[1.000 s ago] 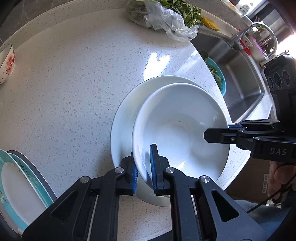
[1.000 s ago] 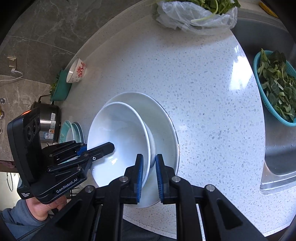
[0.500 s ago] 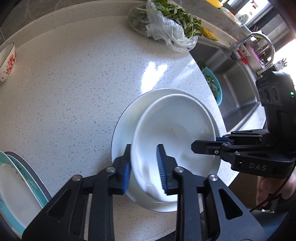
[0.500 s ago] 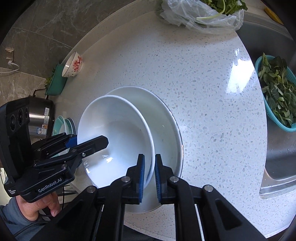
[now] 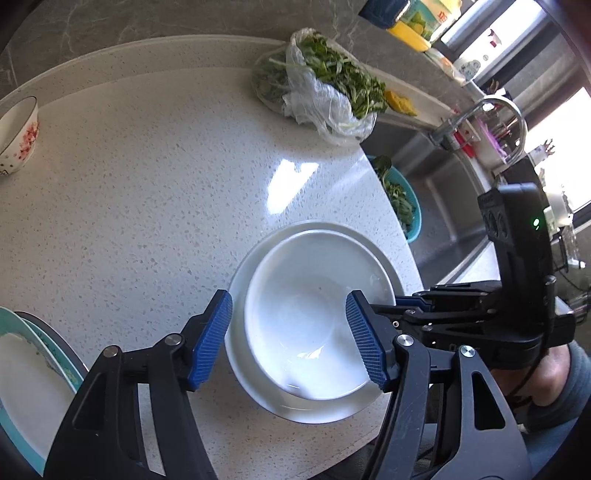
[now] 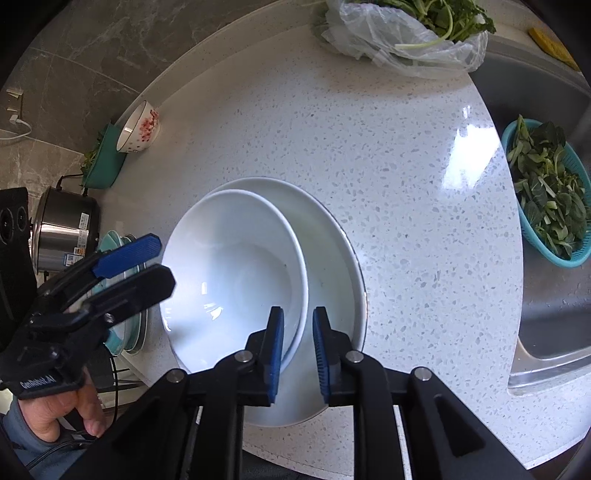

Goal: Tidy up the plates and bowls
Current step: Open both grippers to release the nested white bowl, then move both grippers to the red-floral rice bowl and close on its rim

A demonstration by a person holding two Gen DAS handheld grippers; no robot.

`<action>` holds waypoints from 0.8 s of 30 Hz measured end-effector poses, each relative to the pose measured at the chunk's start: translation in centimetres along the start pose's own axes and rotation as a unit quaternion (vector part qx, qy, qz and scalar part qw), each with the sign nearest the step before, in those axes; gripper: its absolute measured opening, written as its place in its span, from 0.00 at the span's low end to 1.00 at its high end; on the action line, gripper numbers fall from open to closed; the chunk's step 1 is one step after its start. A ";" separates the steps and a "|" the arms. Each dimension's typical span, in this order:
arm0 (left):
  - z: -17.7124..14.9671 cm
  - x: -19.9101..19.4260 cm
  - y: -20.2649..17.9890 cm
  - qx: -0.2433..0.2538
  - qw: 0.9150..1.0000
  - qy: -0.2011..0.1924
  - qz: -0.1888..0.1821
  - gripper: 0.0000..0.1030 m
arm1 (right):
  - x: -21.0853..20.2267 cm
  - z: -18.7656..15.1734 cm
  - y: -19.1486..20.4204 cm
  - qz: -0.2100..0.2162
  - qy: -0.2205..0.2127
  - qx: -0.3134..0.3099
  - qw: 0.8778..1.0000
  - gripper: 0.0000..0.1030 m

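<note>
A white bowl [image 5: 310, 325] [image 6: 236, 273] sits inside a wide white plate [image 5: 388, 266] [image 6: 332, 258] on the speckled counter. My left gripper [image 5: 288, 339] is wide open and raised above the bowl, touching nothing. It also shows in the right wrist view [image 6: 147, 266]. My right gripper [image 6: 297, 354] is open a little, its jaws on either side of the bowl's near rim. It appears at the right of the left wrist view [image 5: 413, 299]. A floral bowl [image 5: 18, 136] [image 6: 138, 127] stands far left.
Teal-rimmed plates [image 5: 33, 384] [image 6: 125, 332] are stacked at the counter's left edge. A bag of greens [image 5: 317, 88] [image 6: 402, 26] lies at the back. A sink [image 5: 443, 206] holds a teal basket of leaves [image 6: 546, 192]. A steel pot [image 6: 62, 229] stands left.
My left gripper let go of the bowl's rim, opened wide and lifted back. The bowl settled flat in the plate. My right gripper's jaws parted slightly at the rim.
</note>
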State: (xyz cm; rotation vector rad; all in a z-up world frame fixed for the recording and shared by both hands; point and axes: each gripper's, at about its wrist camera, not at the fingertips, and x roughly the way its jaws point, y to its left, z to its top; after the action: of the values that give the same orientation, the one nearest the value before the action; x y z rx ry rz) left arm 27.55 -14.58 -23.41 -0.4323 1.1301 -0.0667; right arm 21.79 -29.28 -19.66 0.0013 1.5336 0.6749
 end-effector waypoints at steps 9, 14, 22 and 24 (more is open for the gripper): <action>2.1 -7.2 2.9 -0.033 0.997 -0.047 -0.042 0.90 | -3.7 0.2 1.0 -0.010 -0.021 0.000 1.000 0.54; 4.0 -13.6 8.0 -0.055 0.994 -0.095 -0.020 1.00 | -6.9 3.0 2.0 0.036 -0.051 -0.005 0.998 0.75; 6.5 -19.1 22.4 -0.128 0.982 -0.134 0.040 1.00 | -7.3 13.0 9.6 0.145 -0.096 -0.063 0.983 0.84; 7.2 -18.4 26.7 -0.166 0.977 -0.127 0.041 1.00 | -6.4 15.9 12.3 0.155 -0.105 -0.079 0.979 0.84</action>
State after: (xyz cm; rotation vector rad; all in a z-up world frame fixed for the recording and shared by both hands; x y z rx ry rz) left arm 21.52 17.00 -14.83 -0.6721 0.9055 0.2473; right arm 32.00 -15.25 -7.66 0.1887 1.2847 1.0109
